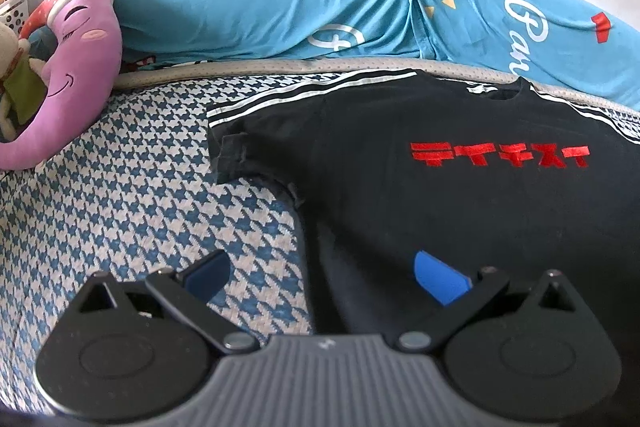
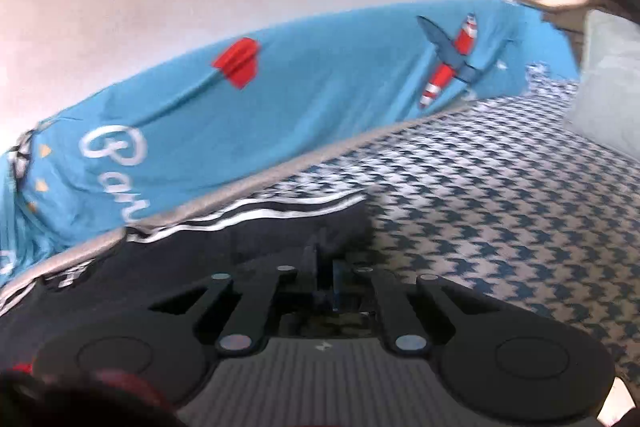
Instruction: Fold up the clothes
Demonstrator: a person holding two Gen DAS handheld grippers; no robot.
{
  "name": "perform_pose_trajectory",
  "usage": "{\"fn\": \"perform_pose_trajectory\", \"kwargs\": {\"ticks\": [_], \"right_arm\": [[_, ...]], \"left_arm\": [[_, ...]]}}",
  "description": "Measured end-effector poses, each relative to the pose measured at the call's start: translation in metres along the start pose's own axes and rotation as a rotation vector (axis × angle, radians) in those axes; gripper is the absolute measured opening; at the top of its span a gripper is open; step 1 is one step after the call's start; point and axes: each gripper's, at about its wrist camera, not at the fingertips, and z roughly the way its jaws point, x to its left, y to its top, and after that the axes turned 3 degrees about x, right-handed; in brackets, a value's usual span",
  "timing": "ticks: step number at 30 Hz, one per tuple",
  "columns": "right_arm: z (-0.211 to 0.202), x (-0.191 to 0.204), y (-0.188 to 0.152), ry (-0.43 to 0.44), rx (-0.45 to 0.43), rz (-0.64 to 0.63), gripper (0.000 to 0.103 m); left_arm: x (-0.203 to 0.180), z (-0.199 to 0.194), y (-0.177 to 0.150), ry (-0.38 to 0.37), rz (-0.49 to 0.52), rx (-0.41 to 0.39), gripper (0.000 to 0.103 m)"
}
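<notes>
Left gripper is spread wide, empty, hovering over the lower left edge of the black T-shirt; one blue pad is over the bed cover, the other over the cloth. Right gripper has its fingers pressed together on what looks like the shirt's right sleeve; that view is blurred, so we judge it a pinch on fabric rather than confirm it.

The shirt lies flat, face up, on the houndstooth bed cover, collar toward the blue bedding roll.

Risks, as we judge them:
- Right pinch may hold only a thin fold; the sleeve could slip out mid-fold.
- Left gripper straddles the hem edge and could catch the bed cover along with the shirt.
- Left sleeve cuff is already curled; a fold could trap that wrinkle.

Count: one shirt, two grippers, one purple moon pillow, one white perforated basket, one plush toy, partly seen.
</notes>
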Motion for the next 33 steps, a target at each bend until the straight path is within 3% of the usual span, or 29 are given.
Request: {"fn": "perform_pose_trajectory", "kwargs": {"ticks": [3,8,15,28,33], "right_arm": [[0.004,-0.007,0.002,-0.012,0.038,0.059,0.017],[-0.01,-0.009,0.006,-0.071,0.013,0.05,0.019],[-0.038,0.019,0.001,0.062,0.02,-0.068,0.022],[-0.076,0.061,-0.035,0.33,0.204,-0.133,0.029],[-0.101,0.073,-0.048,0.408,0.225,-0.163,0.04]], "left_arm": [[0.0,0.0,0.0,0.003,-0.001,-0.003,0.103],[0.003,0.0,0.001,0.024,-0.01,-0.008,0.103],[0.003,0.002,0.0,0.051,-0.02,-0.012,0.103],[-0.011,0.008,-0.001,0.045,-0.002,0.001,0.103],[-0.014,0.015,-0.002,0.046,0.002,0.014,0.103]]}}
